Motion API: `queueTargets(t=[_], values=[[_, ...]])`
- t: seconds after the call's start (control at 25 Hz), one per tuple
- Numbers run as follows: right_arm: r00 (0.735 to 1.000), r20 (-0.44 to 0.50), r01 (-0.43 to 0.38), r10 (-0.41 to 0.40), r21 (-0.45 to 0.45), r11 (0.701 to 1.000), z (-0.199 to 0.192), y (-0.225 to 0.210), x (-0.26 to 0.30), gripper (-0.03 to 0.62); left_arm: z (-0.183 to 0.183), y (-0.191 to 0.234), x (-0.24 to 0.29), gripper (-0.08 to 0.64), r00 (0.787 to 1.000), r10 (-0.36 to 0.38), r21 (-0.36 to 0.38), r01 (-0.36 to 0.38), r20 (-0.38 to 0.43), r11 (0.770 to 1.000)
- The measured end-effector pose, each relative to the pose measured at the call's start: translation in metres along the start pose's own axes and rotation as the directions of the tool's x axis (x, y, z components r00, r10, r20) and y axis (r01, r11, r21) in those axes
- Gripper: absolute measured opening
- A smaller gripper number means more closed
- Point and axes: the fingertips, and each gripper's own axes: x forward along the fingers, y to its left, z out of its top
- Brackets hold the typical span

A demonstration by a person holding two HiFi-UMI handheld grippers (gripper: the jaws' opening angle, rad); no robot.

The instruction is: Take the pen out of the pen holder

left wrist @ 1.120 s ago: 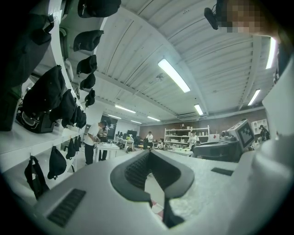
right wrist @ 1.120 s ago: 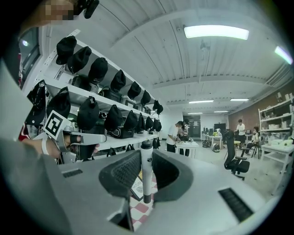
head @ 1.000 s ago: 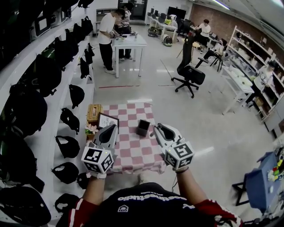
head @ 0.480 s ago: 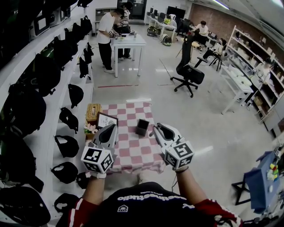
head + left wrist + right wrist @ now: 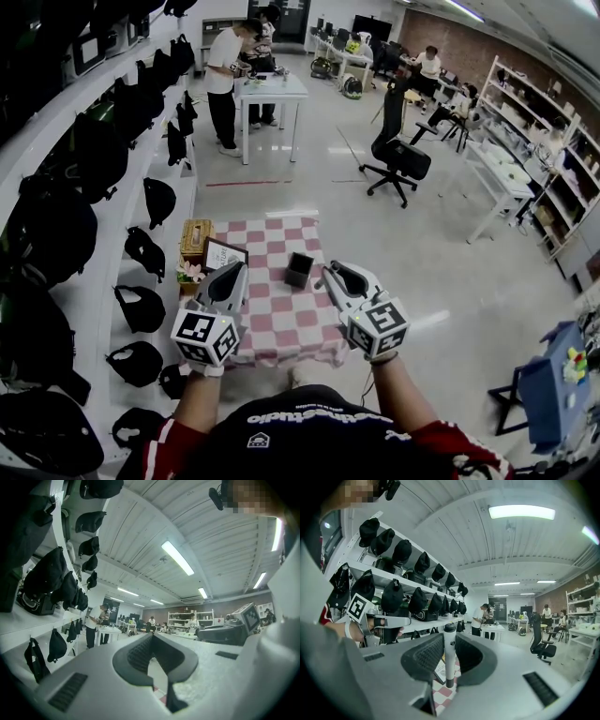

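On a small table's pink-and-white checked cloth (image 5: 281, 326), in a wide workshop with shelves of black bags (image 5: 84, 159) along the left wall, the square black pen holder (image 5: 300, 269) stands just ahead of the closed, empty left gripper (image 5: 236, 274) and the right gripper (image 5: 449, 644), which is clamped on the upright white pen (image 5: 449, 660).

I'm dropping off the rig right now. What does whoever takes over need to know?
Left gripper: tips together, nothing between them.
Right gripper: shut on the white pen, which stands upright between its jaws.
Pen holder: dark box on the checkered table, ahead of and between the two grippers.
Done: the pen is out and clear of the holder.
Left: probably only putting the pen down somewhere.
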Motion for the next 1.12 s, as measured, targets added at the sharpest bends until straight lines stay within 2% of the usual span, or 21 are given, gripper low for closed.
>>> queueTargets(t=[1.12], values=[[1.000, 0.006, 0.021, -0.021, 0.001, 1.000, 0.000, -0.006, -0.016, 0.075, -0.003, -0.016, 0.004, 0.006, 1.000, -0.020, -0.010, 0.020, 0.000, 1.000]])
